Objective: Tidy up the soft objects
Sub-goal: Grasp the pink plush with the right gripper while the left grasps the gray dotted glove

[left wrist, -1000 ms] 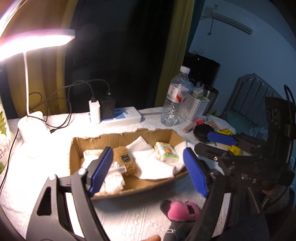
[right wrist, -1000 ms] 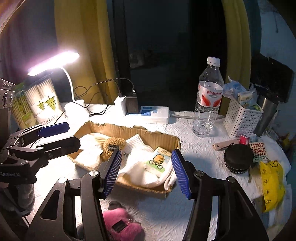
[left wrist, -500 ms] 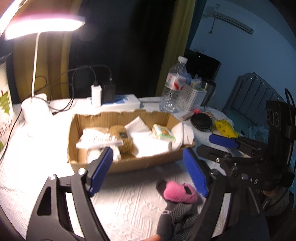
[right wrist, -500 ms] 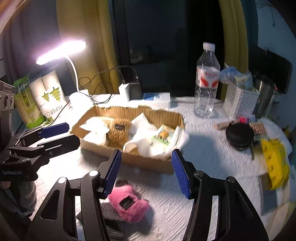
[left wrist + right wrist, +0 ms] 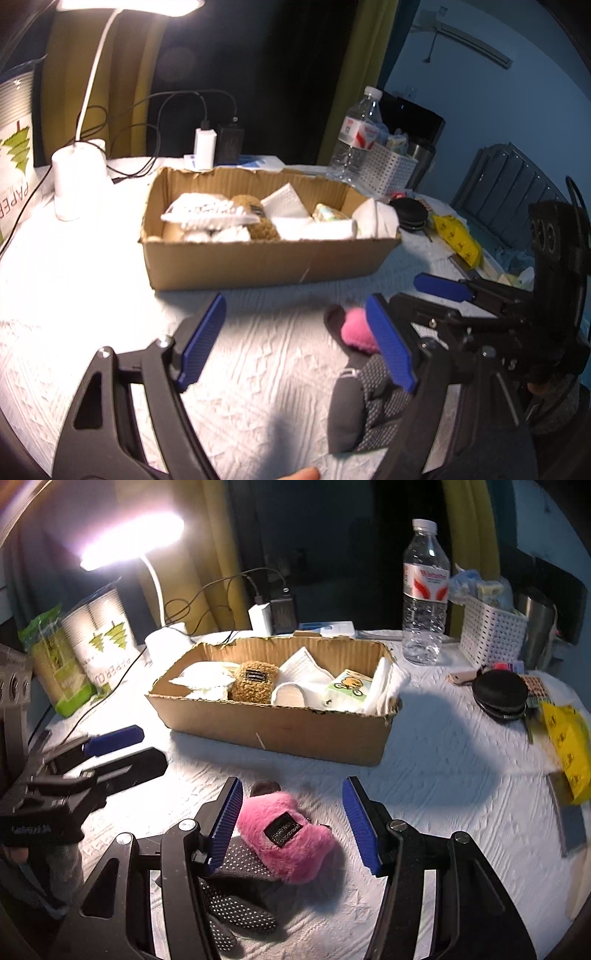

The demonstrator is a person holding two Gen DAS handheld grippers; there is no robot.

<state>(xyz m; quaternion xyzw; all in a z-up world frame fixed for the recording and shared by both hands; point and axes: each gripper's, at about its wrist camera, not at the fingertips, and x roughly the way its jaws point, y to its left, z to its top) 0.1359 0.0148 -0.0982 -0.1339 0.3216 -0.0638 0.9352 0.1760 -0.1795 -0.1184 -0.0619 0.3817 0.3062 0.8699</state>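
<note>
Both grippers were brought down lower toward the fuzzy pink pouch (image 5: 286,836), black-labelled, and the right gripper (image 5: 291,823) jaws were left apart, nothing clamped.

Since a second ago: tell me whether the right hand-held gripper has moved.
Yes. The right hand-held gripper has come down and back from the cardboard box; its open jaws now frame the pink fuzzy pouch instead of the box.

Both the left gripper (image 5: 295,339) and the right gripper (image 5: 291,823) have black skeletal plastic arms with triangular cut-outs, silver screw heads at the joints, and ribbed blue finger pads (image 5: 226,825) (white lettering marks one body, unreadable).
</note>
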